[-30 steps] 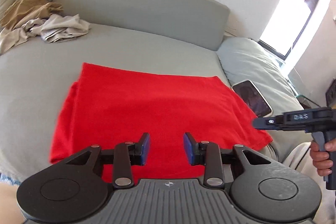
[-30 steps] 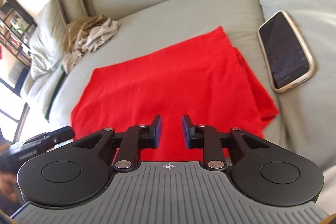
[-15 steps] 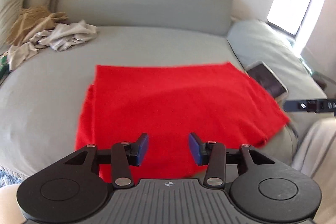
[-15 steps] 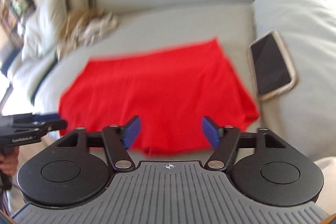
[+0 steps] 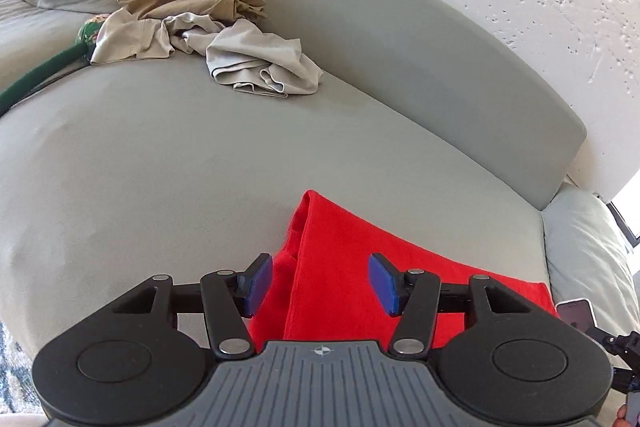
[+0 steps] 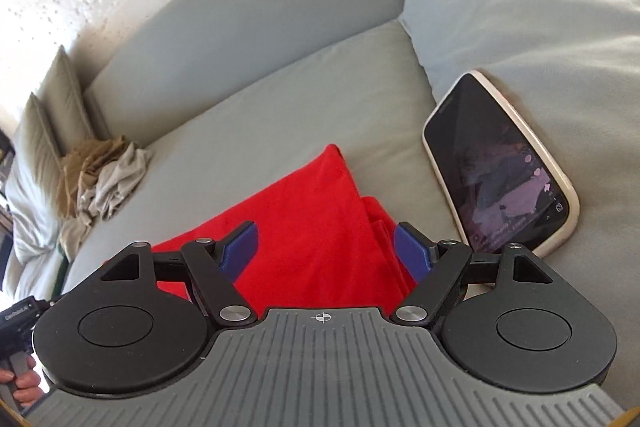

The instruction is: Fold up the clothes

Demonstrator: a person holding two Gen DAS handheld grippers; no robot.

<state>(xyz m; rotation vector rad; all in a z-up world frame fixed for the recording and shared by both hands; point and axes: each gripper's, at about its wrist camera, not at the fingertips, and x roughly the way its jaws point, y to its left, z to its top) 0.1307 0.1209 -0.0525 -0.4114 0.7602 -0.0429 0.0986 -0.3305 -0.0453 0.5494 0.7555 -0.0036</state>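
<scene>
Left tongs (image 5: 318, 281): blue pads apart, just opening wider, nothing clamped, poised over left end of red cloth (image 5: 360, 275).
Right tongs (image 6: 326, 251): spread wide, empty, straddling cloth's right end (image 6: 320, 227).
Cloth lies flat, partly folded, on grey sofa seat (image 5: 160, 155).
Step likely: pinch both ends; catch all layers, lift evenly.
Phone (image 6: 500, 163) just beside right tongs; avoid snagging.
Crumpled clothes (image 5: 224, 43) wait farther back.
</scene>
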